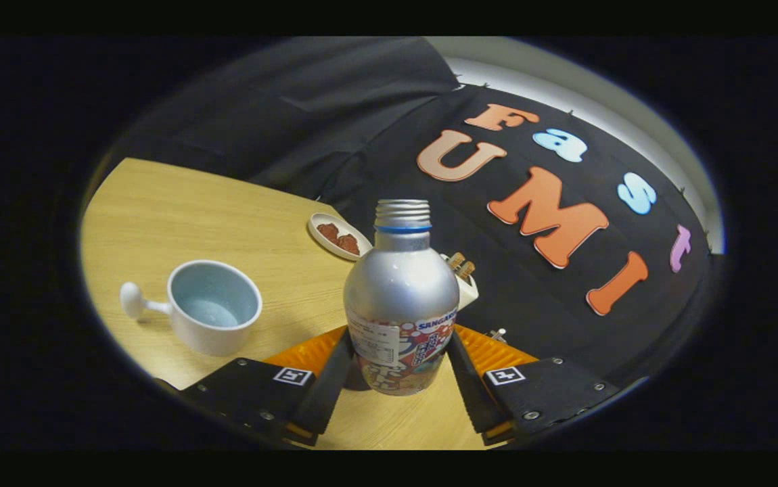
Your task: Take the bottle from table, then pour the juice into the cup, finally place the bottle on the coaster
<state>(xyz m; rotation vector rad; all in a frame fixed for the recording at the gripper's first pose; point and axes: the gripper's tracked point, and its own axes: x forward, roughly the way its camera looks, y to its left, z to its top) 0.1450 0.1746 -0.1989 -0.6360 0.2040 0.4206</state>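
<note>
**Bottle gripped low, cap off, cup well to the side**

The wooden surface [179,203] carries everything in sight, and it appears tilted in the gripper view. The bottle [400,284] is the largest item: a silver metal body with a printed label band, threaded neck open, no cap on it. It sits between the claw [399,368] fingers, which press on its lower labelled part from both sides, so the claw is closed on the bottle. Whether its base rests on the surface or is just lifted cannot be told.

The cup [213,308], white outside and pale blue inside, stands apart from the bottle on the left-finger side, handle pointing away from the bottle. It looks empty. A small dish [339,236] with reddish-brown pieces lies beyond the bottle, and a small white holder [465,283] stands just behind it. An orange ribbed piece [494,353], possibly the coaster, shows at the fingers on both sides.

Risks, as judged: the hold is low on a tall, smooth body, so tipping for the pour could let it slide or swing. With the neck open, a hasty carry would spill juice short of the cup.
</note>
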